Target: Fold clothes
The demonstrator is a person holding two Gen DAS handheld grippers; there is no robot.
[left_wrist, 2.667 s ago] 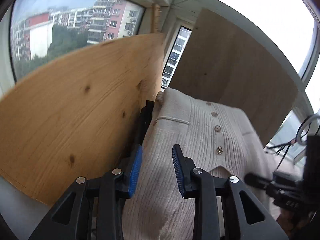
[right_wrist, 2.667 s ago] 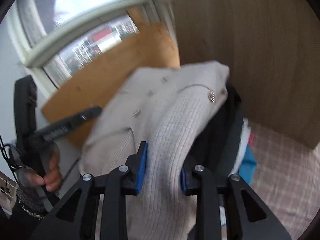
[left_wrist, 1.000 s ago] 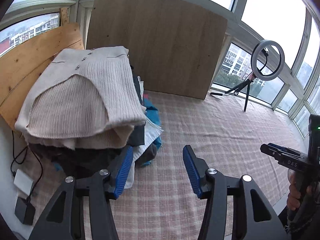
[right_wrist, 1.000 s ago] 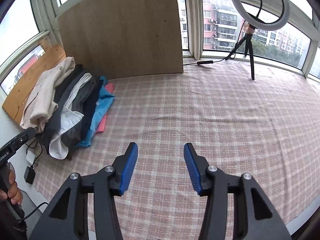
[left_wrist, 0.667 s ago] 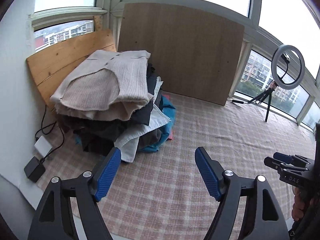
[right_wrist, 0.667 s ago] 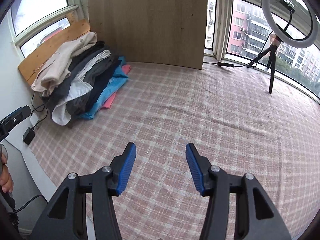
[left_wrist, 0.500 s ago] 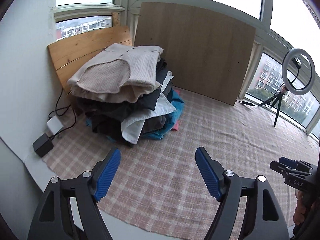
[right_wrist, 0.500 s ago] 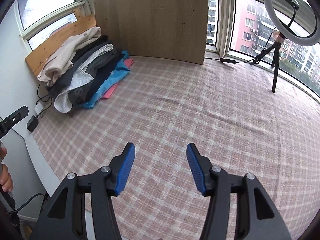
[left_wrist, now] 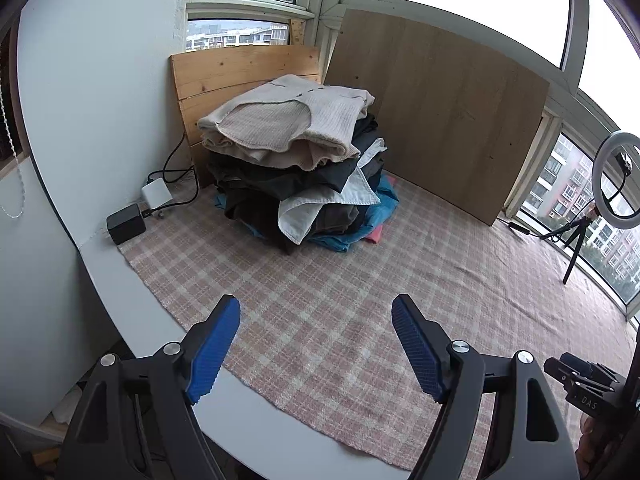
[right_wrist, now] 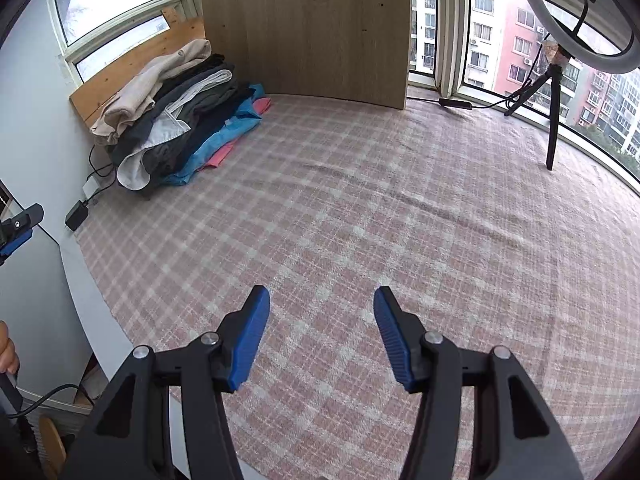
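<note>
A pile of folded clothes (left_wrist: 304, 184) stands at the far left corner of the pink plaid cloth (left_wrist: 360, 296). A beige ribbed cardigan (left_wrist: 288, 124) lies folded on top, over dark, white, blue and pink garments. The pile also shows in the right wrist view (right_wrist: 180, 116). My left gripper (left_wrist: 316, 340) is open and empty above the cloth's near edge, well back from the pile. My right gripper (right_wrist: 320, 328) is open and empty over the plaid cloth (right_wrist: 400, 220), far from the pile.
Two wooden boards (left_wrist: 436, 120) lean behind the pile. A ring light on a tripod (right_wrist: 556, 92) stands at the right by the windows. A black adapter (left_wrist: 126, 224), a white box and cables lie left of the pile. The white table edge (left_wrist: 132, 292) runs near left.
Both grippers let go of the beige cardigan on top of the pile, opened, and drew back and away from it toward the near edge of the cloth.
</note>
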